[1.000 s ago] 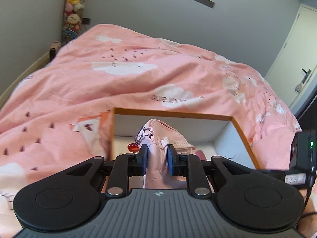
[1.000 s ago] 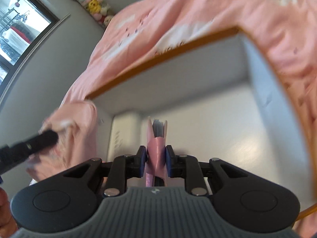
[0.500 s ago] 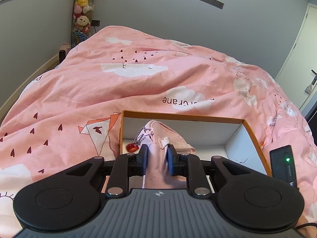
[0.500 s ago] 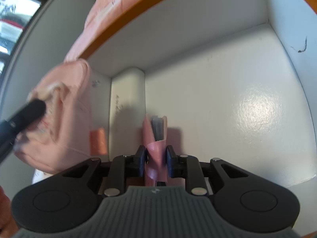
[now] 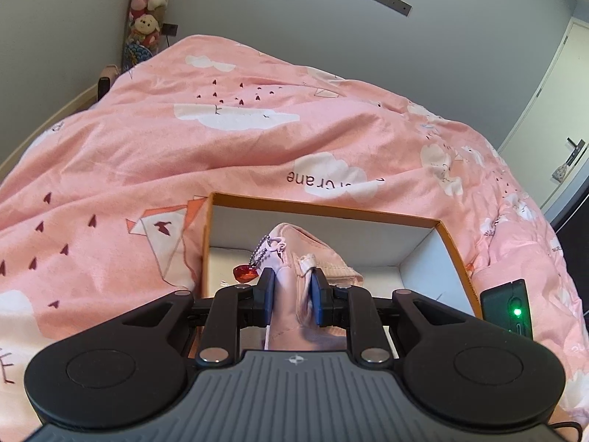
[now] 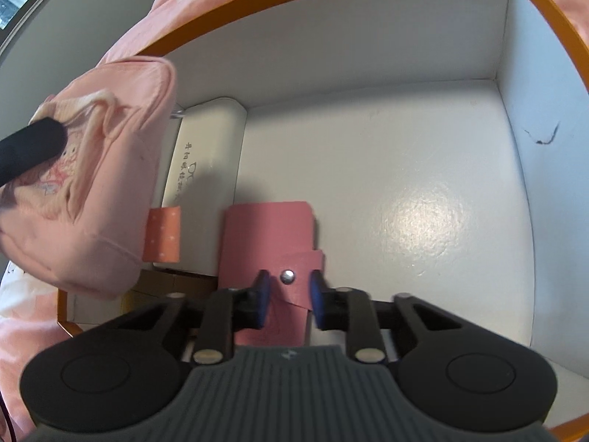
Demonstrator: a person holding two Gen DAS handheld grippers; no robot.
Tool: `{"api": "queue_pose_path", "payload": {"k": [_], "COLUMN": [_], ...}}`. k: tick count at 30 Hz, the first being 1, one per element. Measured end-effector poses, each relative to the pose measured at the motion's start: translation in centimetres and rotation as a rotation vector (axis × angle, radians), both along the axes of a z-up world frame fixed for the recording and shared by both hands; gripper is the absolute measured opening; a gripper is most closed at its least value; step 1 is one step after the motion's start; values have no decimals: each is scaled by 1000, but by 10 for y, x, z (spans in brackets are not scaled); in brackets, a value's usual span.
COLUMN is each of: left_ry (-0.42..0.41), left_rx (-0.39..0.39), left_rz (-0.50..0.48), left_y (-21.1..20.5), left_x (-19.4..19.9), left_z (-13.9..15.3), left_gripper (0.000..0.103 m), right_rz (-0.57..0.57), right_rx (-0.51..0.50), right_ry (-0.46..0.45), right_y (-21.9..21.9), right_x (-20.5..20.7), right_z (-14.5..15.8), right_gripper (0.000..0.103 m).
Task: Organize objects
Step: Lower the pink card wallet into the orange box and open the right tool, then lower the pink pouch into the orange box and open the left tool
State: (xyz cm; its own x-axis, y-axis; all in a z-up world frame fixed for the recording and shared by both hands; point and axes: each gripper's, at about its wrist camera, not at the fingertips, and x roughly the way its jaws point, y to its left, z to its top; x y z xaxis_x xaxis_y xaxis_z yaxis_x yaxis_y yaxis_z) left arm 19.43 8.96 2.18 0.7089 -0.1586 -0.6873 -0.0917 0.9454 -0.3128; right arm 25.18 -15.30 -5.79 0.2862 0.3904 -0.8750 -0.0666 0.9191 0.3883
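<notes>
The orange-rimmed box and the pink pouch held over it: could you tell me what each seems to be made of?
Box: likely stiff cardboard with a glossy white lining, judging by the sheen on its floor. Pink pouch: soft woven fabric, matte, with stitched seams and creases.

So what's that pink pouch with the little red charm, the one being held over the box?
The pink pouch looks like soft cotton fabric with stitched seams, a zip along its top and a webbing loop. A red heart charm hangs from the zip pull on a bead chain. The left hand-held gripper is shut on its middle, holding it at the left end of the orange-rimmed box. In the right wrist view it hangs by the box's left wall, over a cream case; whether they touch is unclear.
</notes>
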Motion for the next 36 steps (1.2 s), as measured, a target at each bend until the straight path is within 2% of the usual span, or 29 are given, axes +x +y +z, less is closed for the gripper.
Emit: {"api": "queue_pose_path", "payload": {"k": [2, 5, 9, 12, 14, 15, 20, 25, 29, 34, 36], "left_ry": [5, 19, 54, 93, 115, 125, 206, 255, 205, 141, 108], "left_rx": [-15, -57, -119, -148, -128, -113, -69, -8, 15, -28, -31], "left_rz": [4, 16, 34, 32, 37, 40, -2, -59, -85, -45, -24], "left_y": [-1, 0, -3, -10, -16, -18, -27, -33, -35, -22, -17], "left_x": [1, 1, 2, 6, 8, 8, 9, 8, -2, -15, -22], "left_z": [-3, -8, -24, -42, -51, -54, -67, -72, -64, -43, -35], "left_gripper": [22, 22, 22, 22, 22, 22, 24, 31, 43, 44, 44], "right_rz": [12, -13, -111, -182, -215, -230, -242, -207, -195, -177, -158], "right_rx": [65, 76, 6, 25, 78, 104, 205, 184, 190, 178, 190], "right_ry": [6, 21, -94, -133, -134, -136, -98, -61, -46, -43, -38], "right_y": [-4, -13, -39, -61, -71, -72, -69, -47, -42, -40, -36], "right_x": [1, 1, -15, -19, -21, -21, -16, -13, -12, -8, -8], "right_z": [-2, 0, 24, 34, 37, 36, 26, 16, 9, 8, 4], "right_gripper": [19, 14, 19, 20, 40, 43, 44, 44, 44, 43, 29]}}
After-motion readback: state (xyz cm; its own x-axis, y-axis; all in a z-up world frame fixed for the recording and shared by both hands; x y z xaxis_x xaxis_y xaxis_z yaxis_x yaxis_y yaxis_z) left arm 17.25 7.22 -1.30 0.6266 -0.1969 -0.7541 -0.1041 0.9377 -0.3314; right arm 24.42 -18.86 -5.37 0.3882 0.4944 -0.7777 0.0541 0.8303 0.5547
